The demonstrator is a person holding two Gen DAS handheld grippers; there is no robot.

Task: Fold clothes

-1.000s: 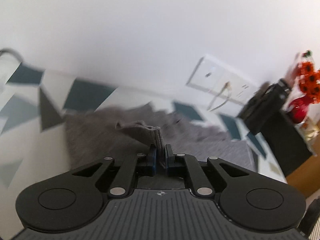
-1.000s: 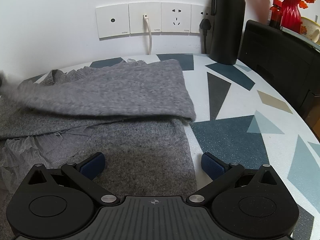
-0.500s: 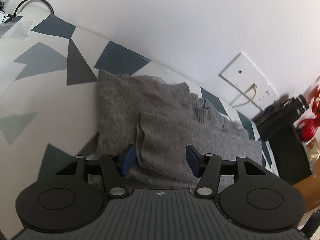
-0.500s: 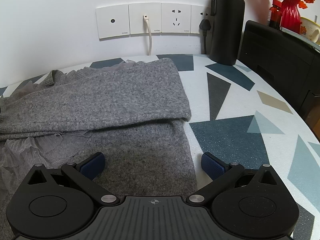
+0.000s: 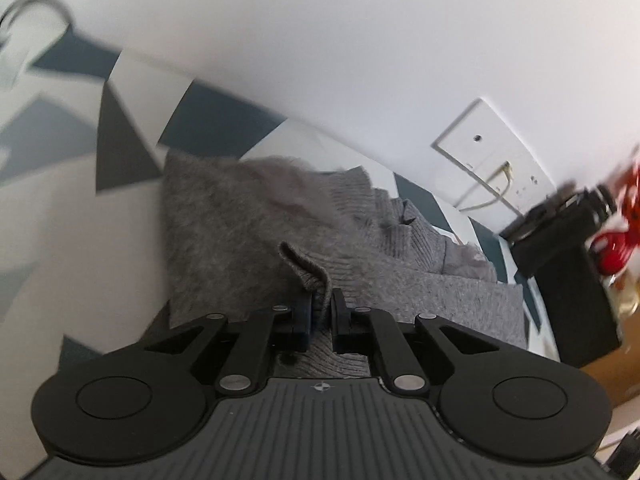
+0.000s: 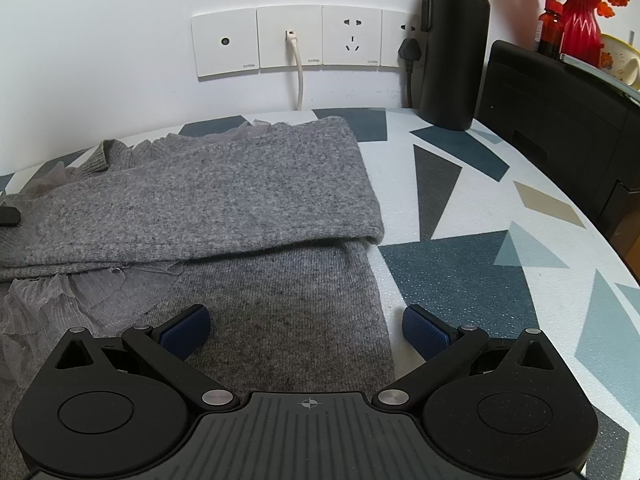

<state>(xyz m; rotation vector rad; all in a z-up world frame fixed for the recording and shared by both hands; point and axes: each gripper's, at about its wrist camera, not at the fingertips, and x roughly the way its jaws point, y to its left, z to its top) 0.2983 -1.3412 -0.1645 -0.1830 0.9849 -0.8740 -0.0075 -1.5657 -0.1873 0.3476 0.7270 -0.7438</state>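
A grey knit sweater (image 5: 224,220) lies on the table with one part folded across its body (image 6: 240,200), and a frilly mesh trim shows at its left edge. My left gripper (image 5: 321,304) is shut on a raised ridge of the sweater's ribbed edge, which stands up between the pads. My right gripper (image 6: 306,330) is open and hovers low over the sweater's lower right border. Its left pad is over the cloth and its right pad over the bare table. Nothing is between the right jaws but the flat fabric beneath.
The patterned table (image 6: 460,264) with blue and grey triangles extends to the right. A black bottle (image 6: 454,40) stands at the back by the wall sockets (image 6: 288,40), which have a white cable plugged in. A black box (image 6: 560,120) and a red vase (image 6: 580,20) are at the far right.
One second ago the left gripper held cloth. It then opened over the sweater and has now shut on a new ridge. The folded part settled flat. The right gripper stayed still.
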